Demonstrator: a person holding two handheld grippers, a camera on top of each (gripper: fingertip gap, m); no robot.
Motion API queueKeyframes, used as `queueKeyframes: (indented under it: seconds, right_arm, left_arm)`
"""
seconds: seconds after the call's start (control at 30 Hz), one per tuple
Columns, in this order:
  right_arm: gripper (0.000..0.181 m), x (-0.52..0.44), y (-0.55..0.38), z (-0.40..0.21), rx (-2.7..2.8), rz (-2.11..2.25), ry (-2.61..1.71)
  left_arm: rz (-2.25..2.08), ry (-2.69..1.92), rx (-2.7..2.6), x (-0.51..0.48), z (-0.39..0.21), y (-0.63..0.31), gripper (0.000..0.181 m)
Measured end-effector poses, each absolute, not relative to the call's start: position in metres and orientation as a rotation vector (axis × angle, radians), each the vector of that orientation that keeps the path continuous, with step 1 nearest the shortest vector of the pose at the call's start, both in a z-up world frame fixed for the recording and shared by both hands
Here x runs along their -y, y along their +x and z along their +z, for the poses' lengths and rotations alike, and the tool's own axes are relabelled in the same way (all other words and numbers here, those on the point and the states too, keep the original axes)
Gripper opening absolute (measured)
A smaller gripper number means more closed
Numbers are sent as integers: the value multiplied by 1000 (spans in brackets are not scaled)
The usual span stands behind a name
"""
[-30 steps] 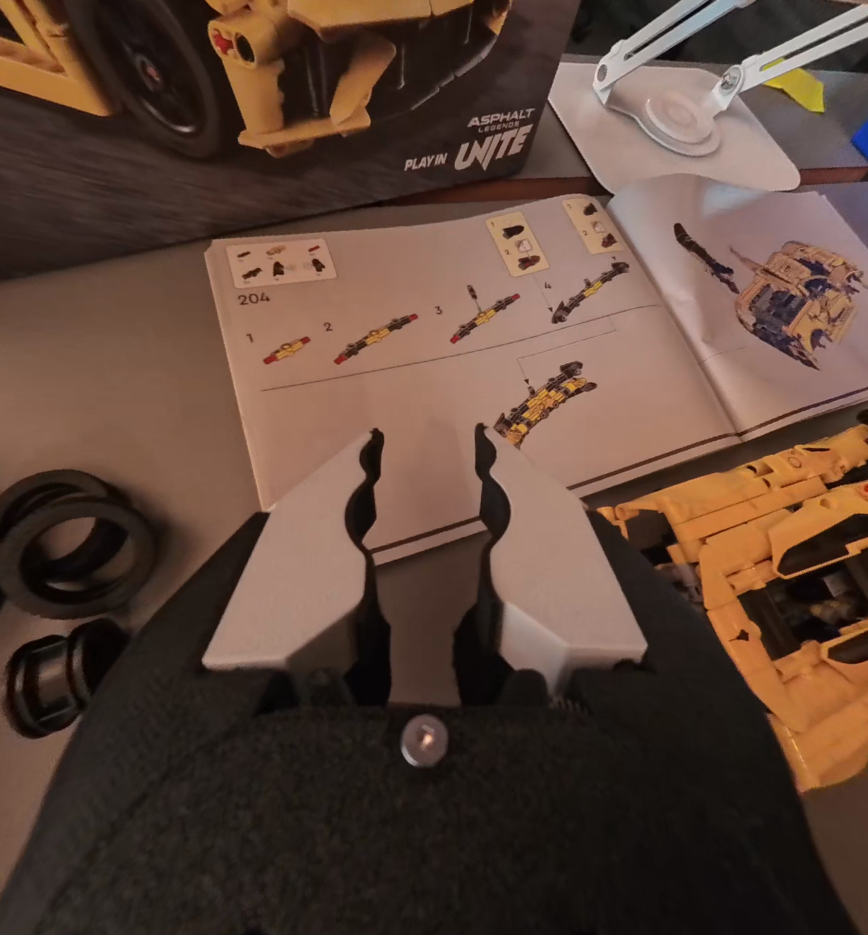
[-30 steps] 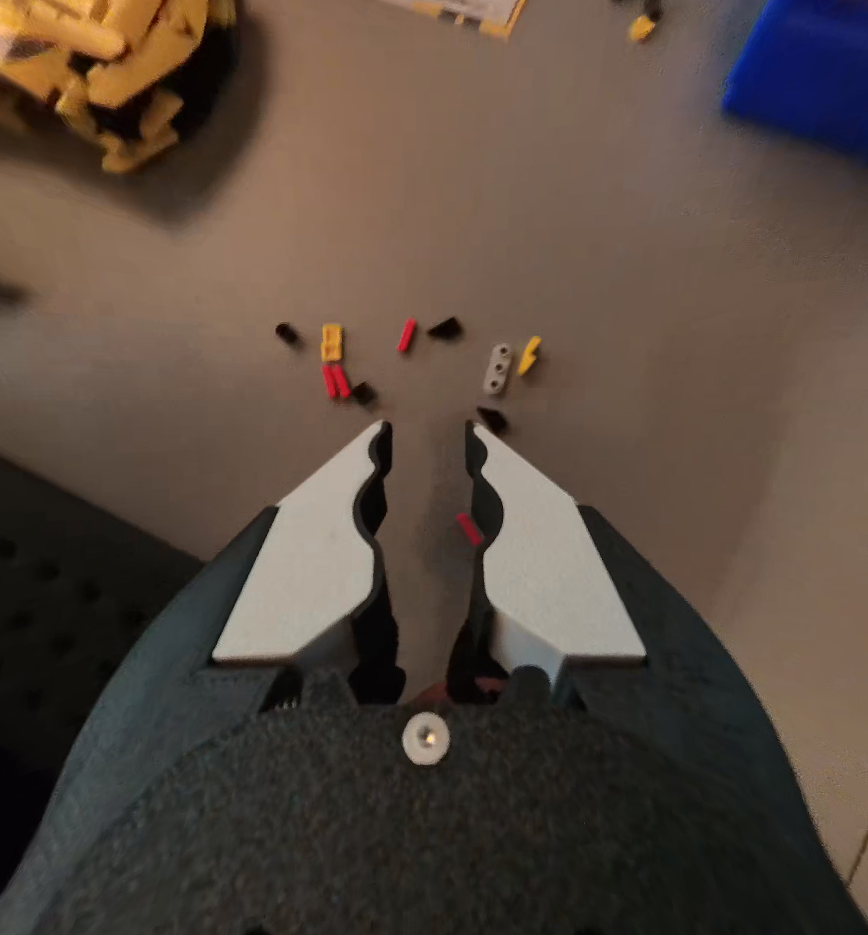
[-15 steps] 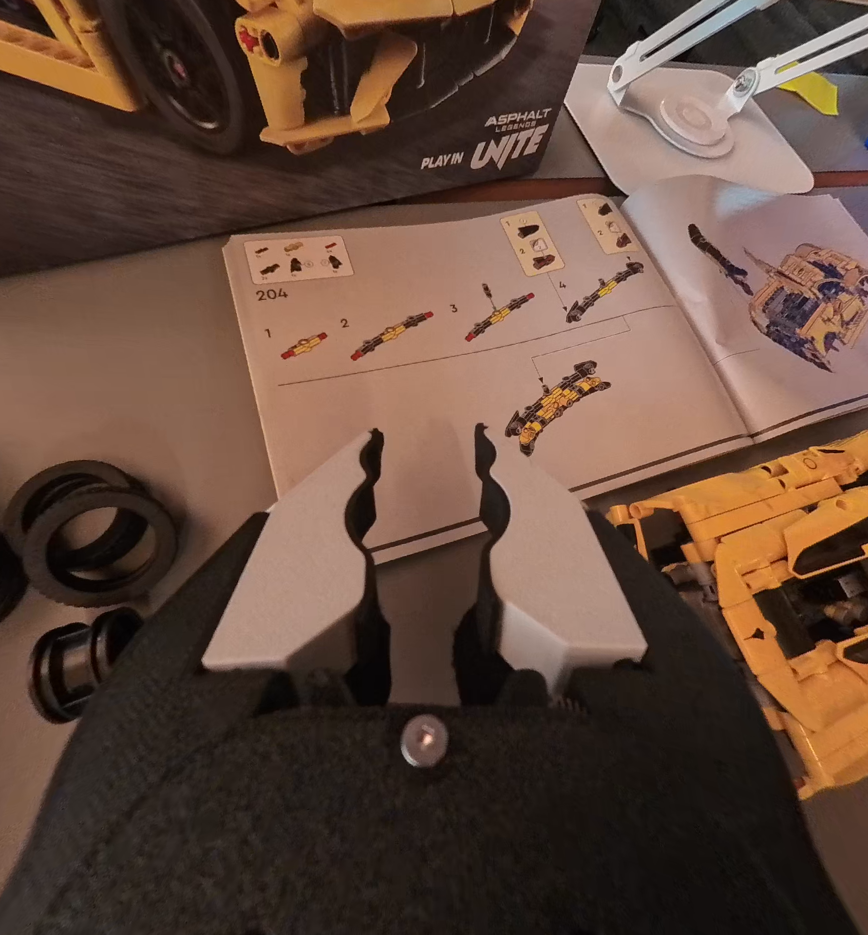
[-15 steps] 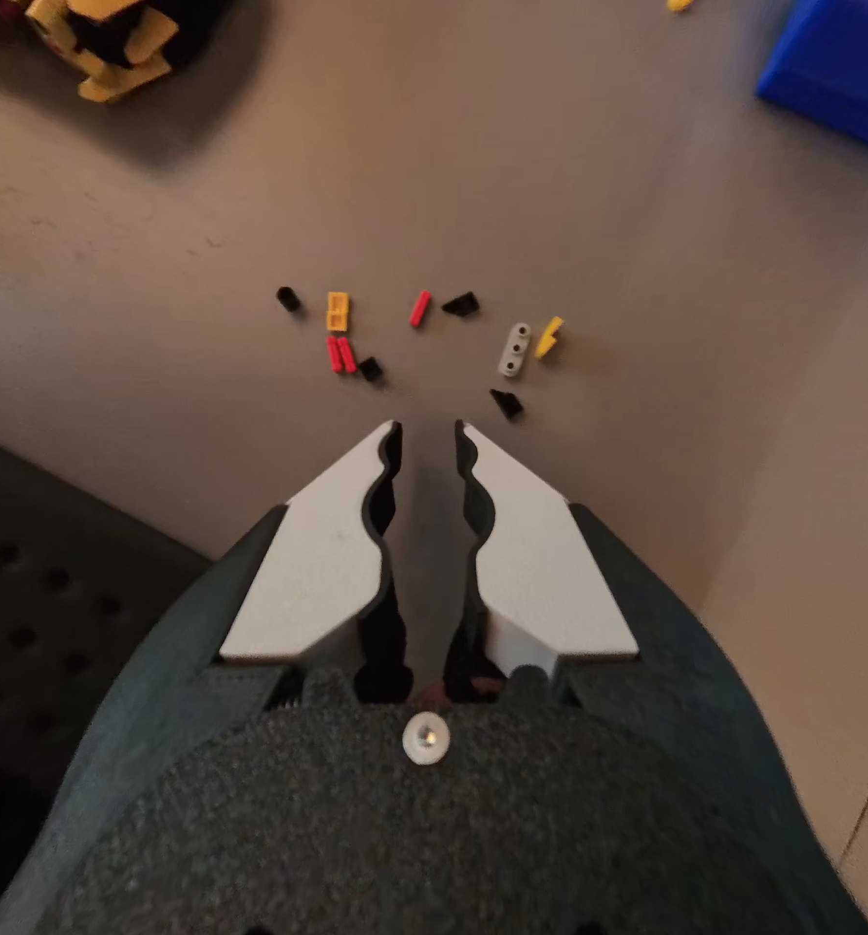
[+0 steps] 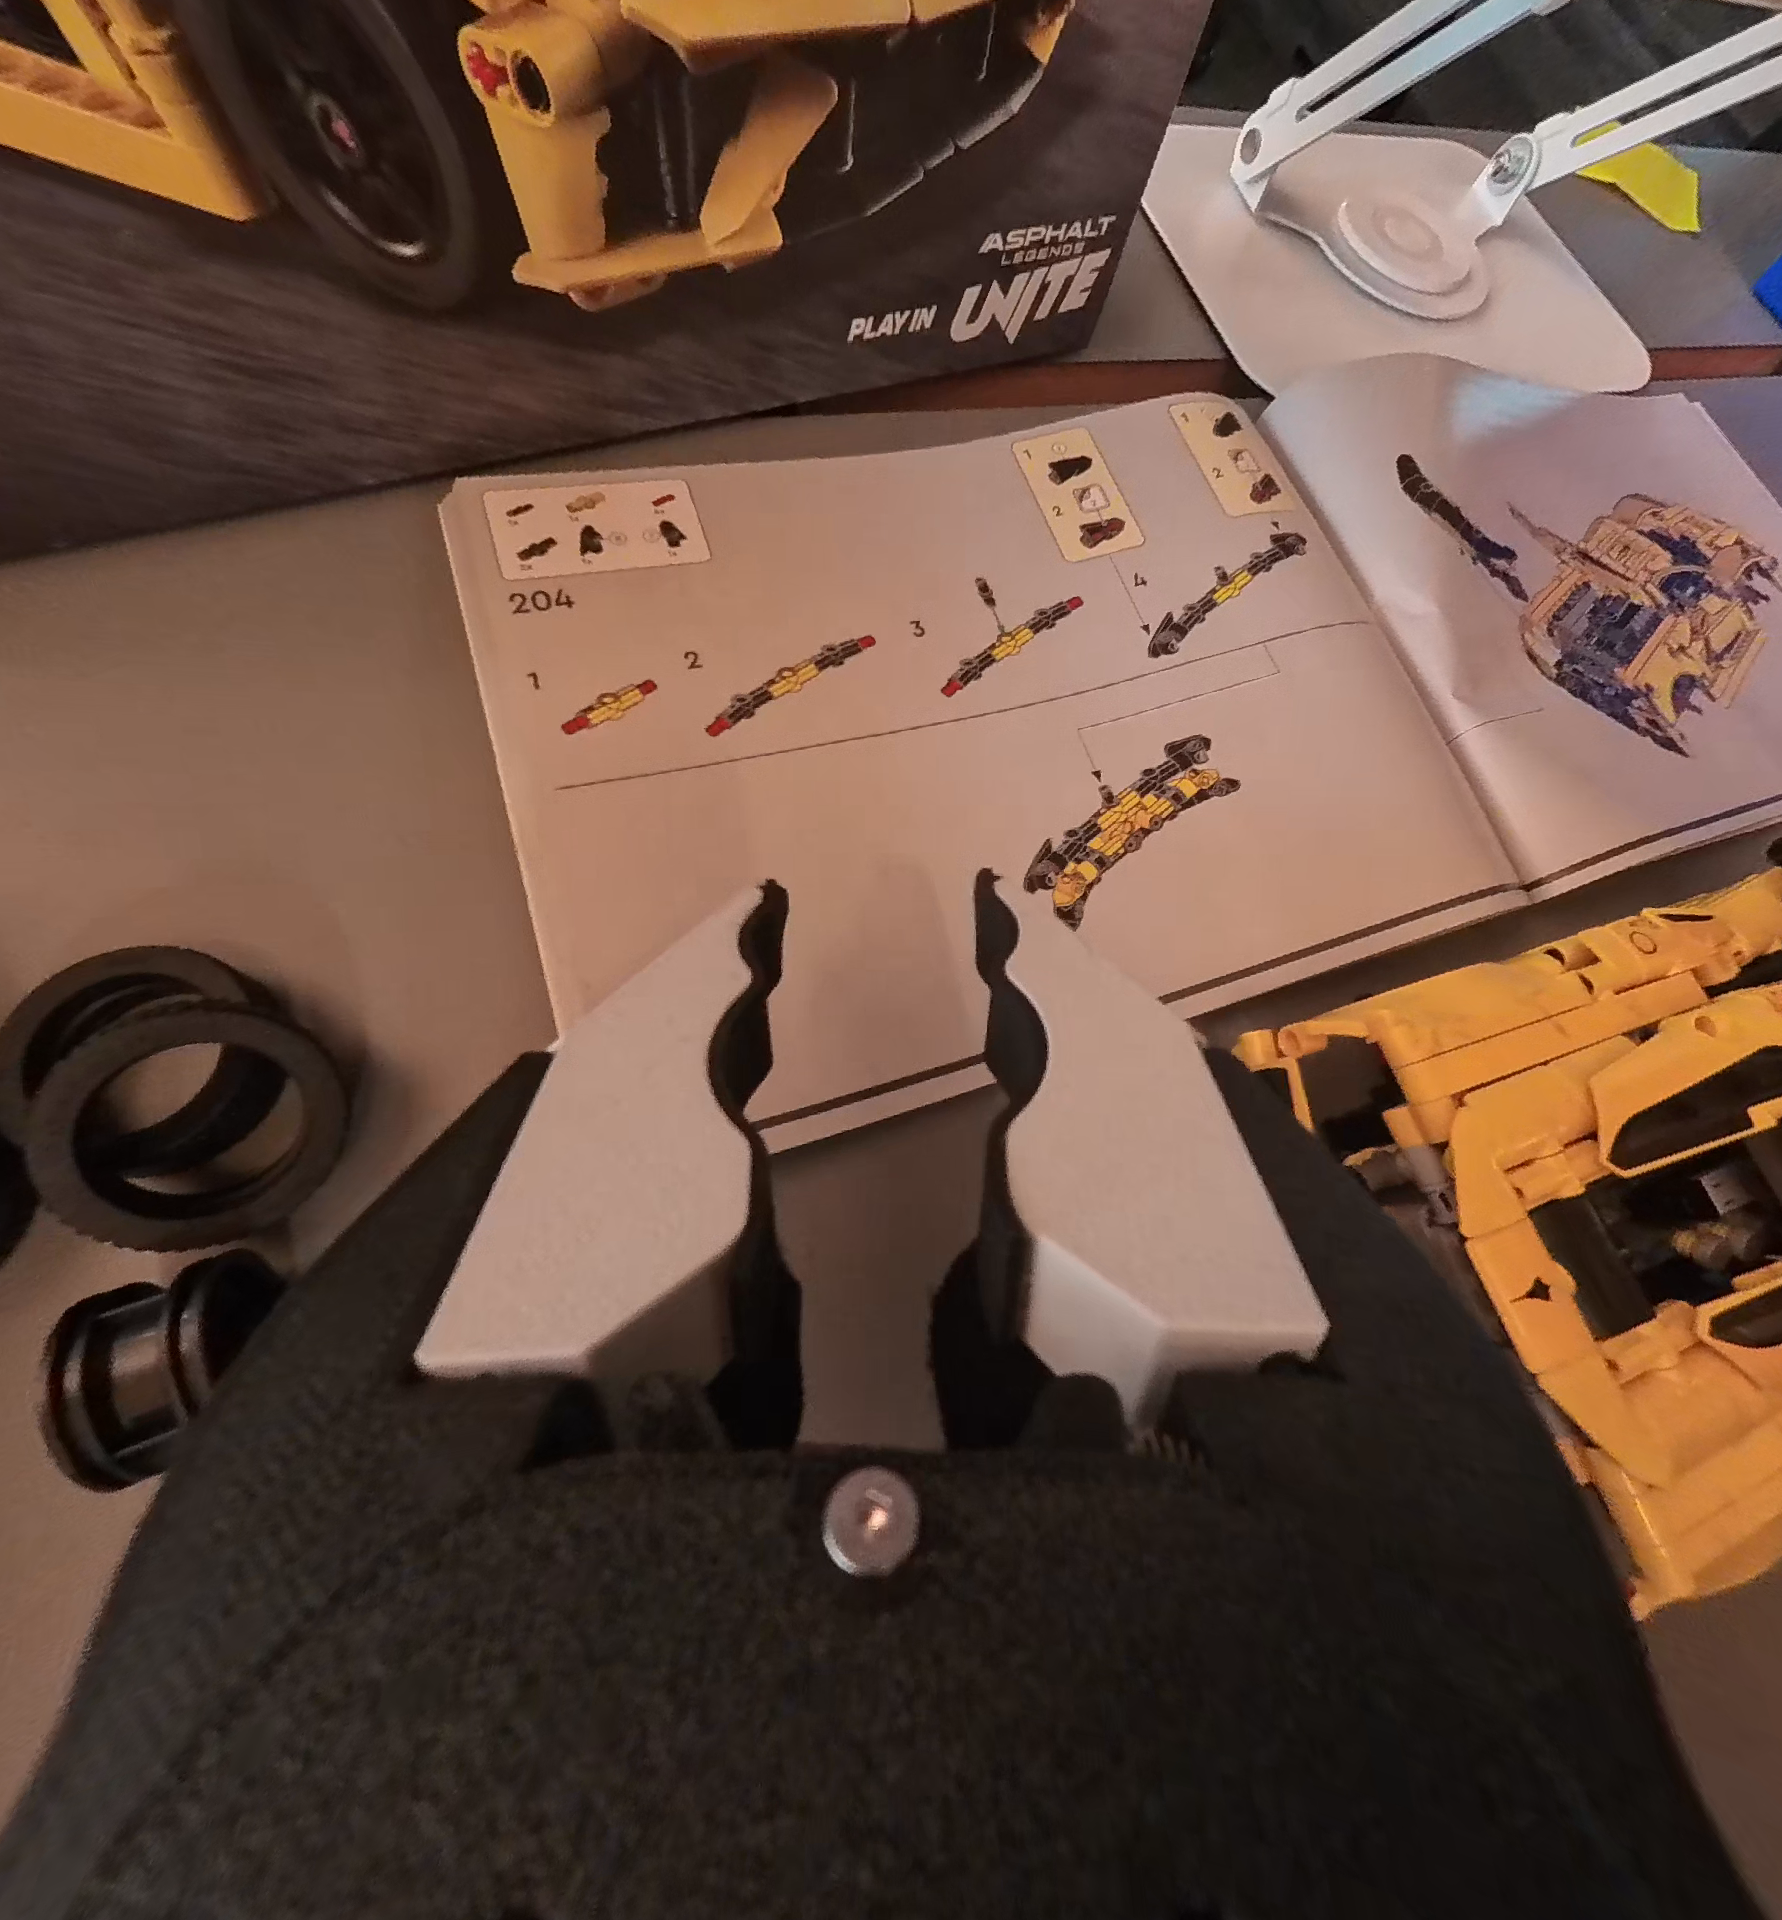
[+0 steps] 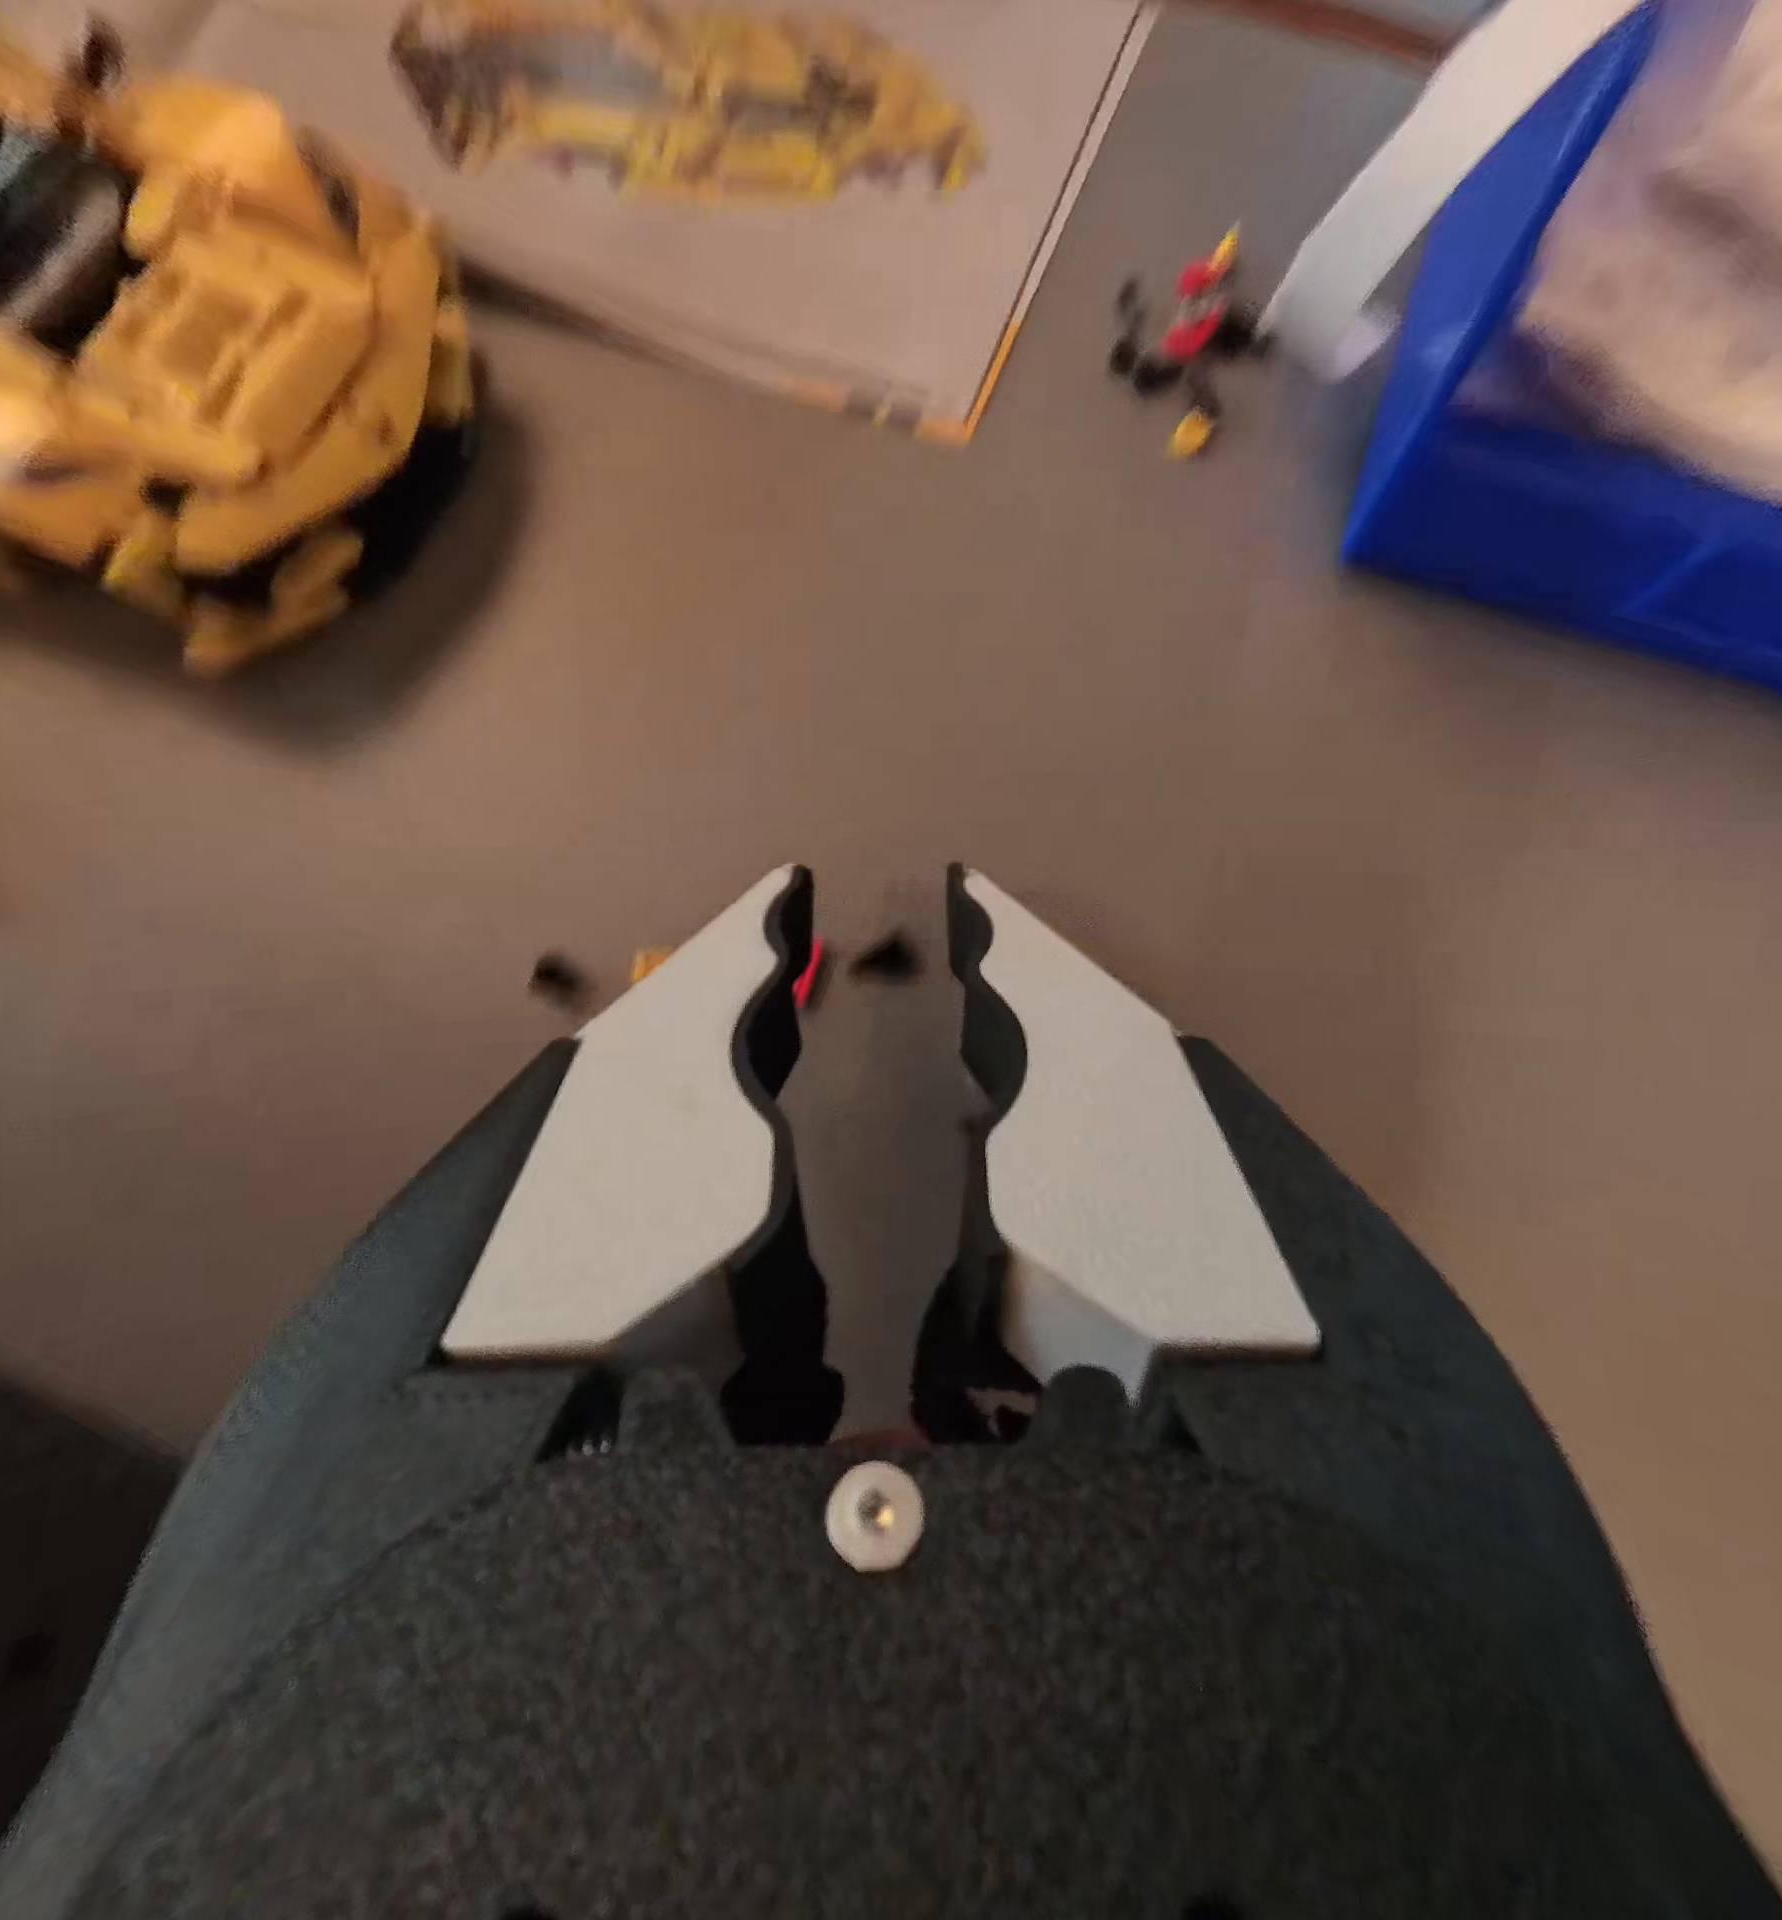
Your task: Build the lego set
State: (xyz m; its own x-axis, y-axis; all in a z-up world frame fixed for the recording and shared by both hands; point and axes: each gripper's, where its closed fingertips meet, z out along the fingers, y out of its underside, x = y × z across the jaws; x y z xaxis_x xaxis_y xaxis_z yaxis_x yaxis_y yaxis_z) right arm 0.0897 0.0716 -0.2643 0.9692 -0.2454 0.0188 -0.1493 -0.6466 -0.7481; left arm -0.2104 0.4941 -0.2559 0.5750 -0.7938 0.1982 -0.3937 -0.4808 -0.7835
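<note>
The yellow lego car body (image 5: 1614, 1174) lies on the grey table at the right of the left wrist view, and blurred at the upper left of the right wrist view (image 6: 191, 364). The open instruction booklet (image 5: 866, 727) lies ahead of my left gripper (image 5: 876, 894), which is open and empty above the booklet's near edge. My right gripper (image 6: 876, 878) is open and empty, low over small loose pieces: a red pin (image 6: 809, 971) and a black piece (image 6: 882, 956) show between its fingers, another black piece (image 6: 552, 977) to the left.
The set's box (image 5: 554, 187) stands behind the booklet. Black tyres (image 5: 170, 1091) and a black rim (image 5: 128, 1361) lie at the left. A white lamp base (image 5: 1406, 249) is at the back right. A blue bin (image 6: 1593, 416) and a small cluster of pieces (image 6: 1188, 322) are at the right. Across from one pair of fingers to the other is roughly 50 centimeters.
My right gripper has moved forward over the loose pieces, which now lie between and under its fingers; its view is blurred. My left gripper has drifted slightly left, staying open.
</note>
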Motion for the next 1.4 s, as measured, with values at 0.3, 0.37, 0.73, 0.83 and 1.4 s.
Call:
queueKeyframes:
  seconds: [0.3, 0.37, 0.73, 0.83, 1.4]
  right_arm:
    - [39, -189, 169, -272, -394, -383, -2299]
    - [39, -199, 184, -283, -458, -372, -2322]
    - [34, -207, 200, -302, -488, -287, -2335]
    - [30, -206, 196, -302, -492, -233, -2328]
    - [23, -214, 189, -302, -376, -236, -2306]
  left_arm:
    - [-749, -2096, -938, -492, -253, -210, 37]
    - [-752, -2094, -937, -493, -253, -210, 37]
    - [-750, -2109, -969, -490, -260, -207, 37]
    - [-745, -2113, -978, -489, -263, -207, 37]
    - [-757, -2121, -994, -486, -266, -205, 37]
